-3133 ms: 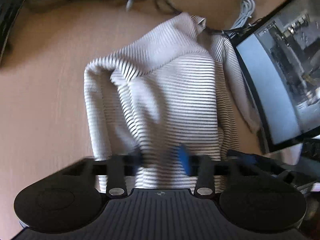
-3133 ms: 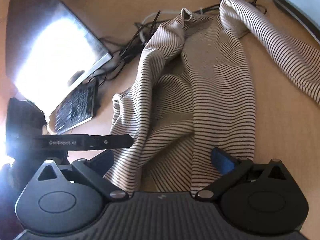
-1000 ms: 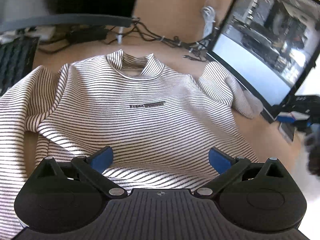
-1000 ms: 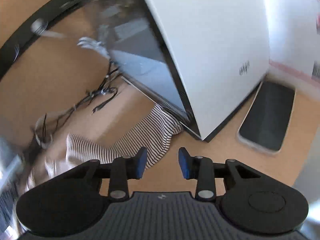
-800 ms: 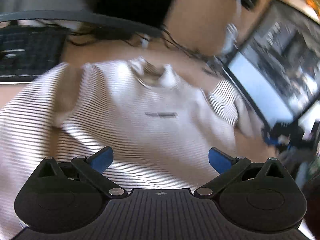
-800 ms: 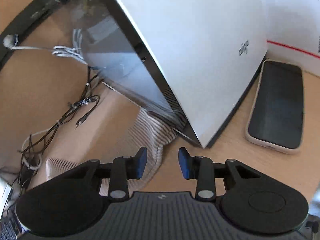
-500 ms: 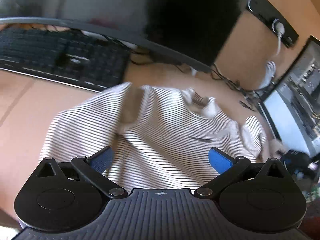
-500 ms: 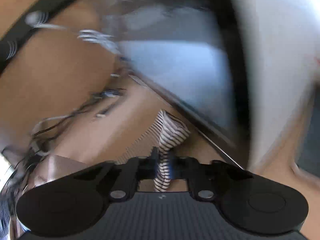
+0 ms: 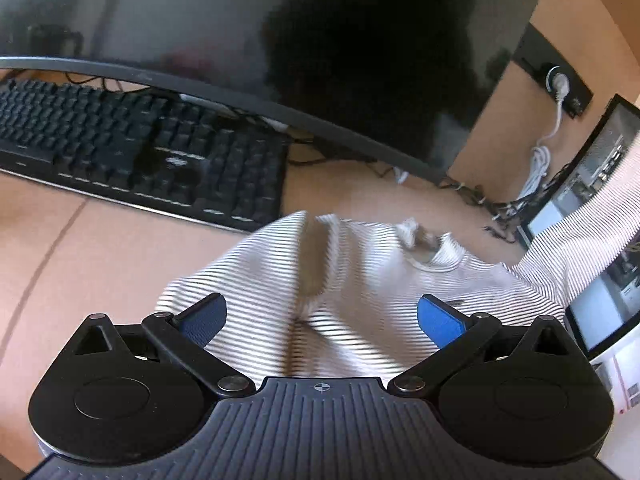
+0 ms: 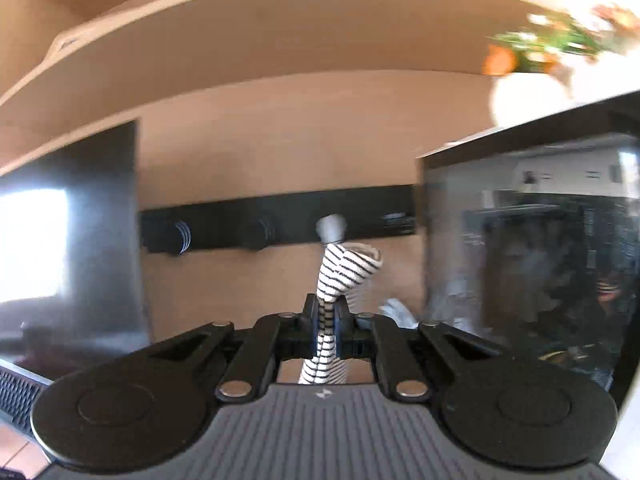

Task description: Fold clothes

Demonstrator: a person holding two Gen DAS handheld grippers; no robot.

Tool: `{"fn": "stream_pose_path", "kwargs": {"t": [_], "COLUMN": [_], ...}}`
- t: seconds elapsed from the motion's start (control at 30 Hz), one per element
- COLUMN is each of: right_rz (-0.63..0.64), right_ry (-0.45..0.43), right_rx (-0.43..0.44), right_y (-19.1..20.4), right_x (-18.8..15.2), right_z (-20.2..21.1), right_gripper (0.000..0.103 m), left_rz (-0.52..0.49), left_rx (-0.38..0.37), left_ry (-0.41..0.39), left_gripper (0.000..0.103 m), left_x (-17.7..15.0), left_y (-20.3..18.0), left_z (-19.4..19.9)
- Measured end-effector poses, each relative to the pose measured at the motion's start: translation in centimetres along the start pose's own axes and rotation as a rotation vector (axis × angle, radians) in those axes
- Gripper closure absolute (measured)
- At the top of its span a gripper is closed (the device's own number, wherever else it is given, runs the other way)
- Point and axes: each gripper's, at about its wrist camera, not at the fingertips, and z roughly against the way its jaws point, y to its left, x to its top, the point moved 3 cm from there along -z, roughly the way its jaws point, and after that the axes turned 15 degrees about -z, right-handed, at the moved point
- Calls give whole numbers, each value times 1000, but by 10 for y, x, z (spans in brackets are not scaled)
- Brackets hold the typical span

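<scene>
White knit top with thin dark stripes (image 9: 360, 300) lies crumpled on the tan wooden desk (image 9: 100, 248), just ahead of the left gripper (image 9: 320, 316). Collar sits at the far side; a vertical fold runs down the body left of centre. One striped sleeve (image 9: 576, 236) rises off the desk at right, across the front of the small lit monitor (image 9: 600, 240).

Left gripper: blue pads spread wide, nothing between them, hovering over the near hem.

Right gripper (image 10: 325, 326): fingers closed tight on the sleeve end (image 10: 344, 272), which sticks up past the fingertips, cuff flopped right.

Motion blur smears the collar and the central fold; the stripes there are hard to resolve. Near hem is hidden behind the left gripper body. Small print on the chest is unreadable.

Surroundings: black keyboard (image 9: 140, 160) far left, touching or just beside the top's far edge, cannot tell which. Large dark curved monitor (image 9: 280, 40) behind it. Tangled cables (image 9: 500, 208) and a white cord (image 9: 540, 160) far right. Right wrist view shows a wooden shelf (image 10: 280, 40) overhead and a black socket strip (image 10: 280, 224) on the back panel.
</scene>
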Motion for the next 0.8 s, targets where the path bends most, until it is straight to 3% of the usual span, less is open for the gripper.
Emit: {"fn": "stream_pose_path", "kwargs": {"t": [0.13,0.33,0.5,0.57,0.67,0.8], "right_rz": [58,107,128,94,68,122], "right_ry": [104,249,361,405,426,596], "right_rx": [50,125,140,150,166,319], "right_y": [47,119,162,173,187,204], "right_x": [-37,-106,-159,-173,-185,-209], "right_z": [-21,-46,-63,-69,-54,-25], "right_gripper": [96,96,94,88,71,66], "left_rz": [-103,-131,-163,-204,-219,-206], "left_rx": [27,26,25,28,49,39], "left_ry": [16,59,92,101,116,104], "left_gripper": [0,0,0,0,0,0], "left_x": [-9,-23,-34,-37,-41,-42], "left_y": [22,50,72,75,84,96], "left_z": [14,28,39,42,46,51]}}
